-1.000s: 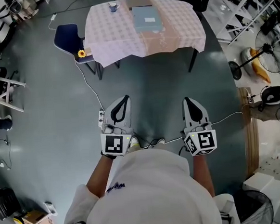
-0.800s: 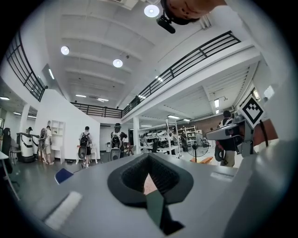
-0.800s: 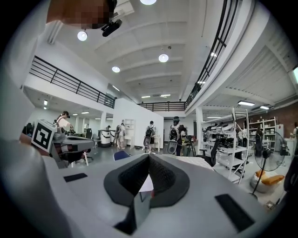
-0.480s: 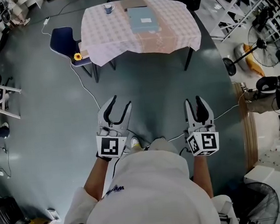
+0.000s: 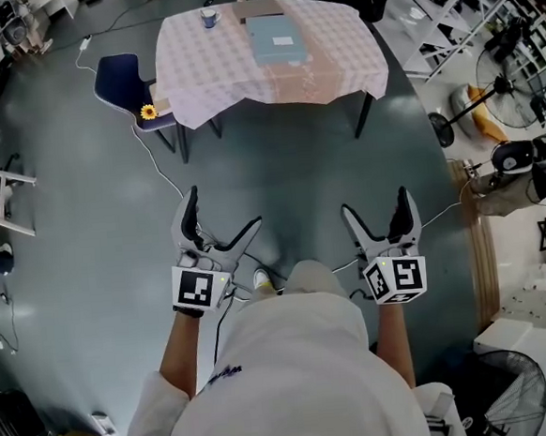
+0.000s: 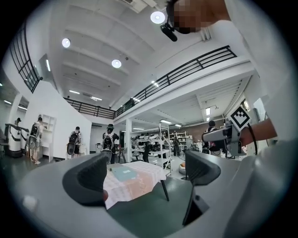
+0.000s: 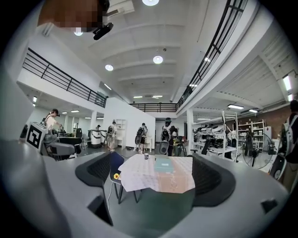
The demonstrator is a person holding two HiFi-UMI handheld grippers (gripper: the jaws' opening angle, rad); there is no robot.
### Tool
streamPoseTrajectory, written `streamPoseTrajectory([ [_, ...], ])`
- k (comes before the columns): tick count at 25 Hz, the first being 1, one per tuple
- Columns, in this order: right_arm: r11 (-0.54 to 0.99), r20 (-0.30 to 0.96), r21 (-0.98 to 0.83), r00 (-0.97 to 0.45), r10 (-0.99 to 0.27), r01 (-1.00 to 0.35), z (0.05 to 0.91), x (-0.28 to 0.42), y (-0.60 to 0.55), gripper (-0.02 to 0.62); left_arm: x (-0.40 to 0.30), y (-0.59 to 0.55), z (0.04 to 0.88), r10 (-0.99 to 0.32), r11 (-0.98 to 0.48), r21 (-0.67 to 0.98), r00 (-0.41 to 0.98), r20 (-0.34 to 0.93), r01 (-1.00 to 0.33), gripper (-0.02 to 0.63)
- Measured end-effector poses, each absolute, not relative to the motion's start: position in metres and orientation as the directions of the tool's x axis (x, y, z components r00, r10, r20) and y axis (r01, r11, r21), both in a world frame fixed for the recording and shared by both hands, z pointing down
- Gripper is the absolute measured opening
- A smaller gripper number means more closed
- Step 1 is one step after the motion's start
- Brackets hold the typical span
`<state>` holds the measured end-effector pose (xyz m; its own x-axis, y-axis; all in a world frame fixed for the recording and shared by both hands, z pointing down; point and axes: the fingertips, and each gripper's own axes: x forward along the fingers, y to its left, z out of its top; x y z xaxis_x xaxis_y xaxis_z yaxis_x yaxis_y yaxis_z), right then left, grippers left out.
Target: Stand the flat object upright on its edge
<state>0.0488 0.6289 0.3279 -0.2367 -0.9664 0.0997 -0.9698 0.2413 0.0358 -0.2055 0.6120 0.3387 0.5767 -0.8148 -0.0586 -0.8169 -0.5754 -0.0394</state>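
Observation:
The flat object, a pale blue-grey slab, lies flat on a table under a pink checked cloth, far ahead of me across the floor. It also shows lying flat in the left gripper view and the right gripper view. My left gripper and right gripper hang over the bare floor in front of my body, well short of the table. Both sets of jaws are opening and stand wide, with nothing between them. Each gripper's own view, left and right, looks toward the table.
A cup stands at the table's far left corner. A blue chair with a sunflower sits left of the table. A white cable runs over the floor. Fans and shelving line the right side. People stand in the background.
Both grippers' jaws have gone from shut to wide apart. The table sits slightly higher and further left in the head view.

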Motion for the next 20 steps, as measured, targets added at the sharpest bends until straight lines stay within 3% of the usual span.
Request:
streamPoseTrajectory([
  [5,0.234,0.132,0.038,-0.227,-0.965,-0.972,0.339,0.048,0.624,0.537,-0.208,0.61,0.344,-0.799,-0.599,0.001,0.598,-0.062,-0.801,0.511],
  [12,0.257,0.162,0.034,-0.248,-0.955,-0.966,0.359,0.056,0.598,0.534,-0.22,0.576,0.359,-0.867,-0.494,0.023,0.491,-0.08,-0.869,0.483],
  [20,0.297,0.202,-0.017,-0.294,-0.934,-0.955,0.381,0.083,0.529,0.515,-0.186,0.519,0.388,-0.854,-0.517,-0.007,0.515,0.069,-0.856,0.479],
])
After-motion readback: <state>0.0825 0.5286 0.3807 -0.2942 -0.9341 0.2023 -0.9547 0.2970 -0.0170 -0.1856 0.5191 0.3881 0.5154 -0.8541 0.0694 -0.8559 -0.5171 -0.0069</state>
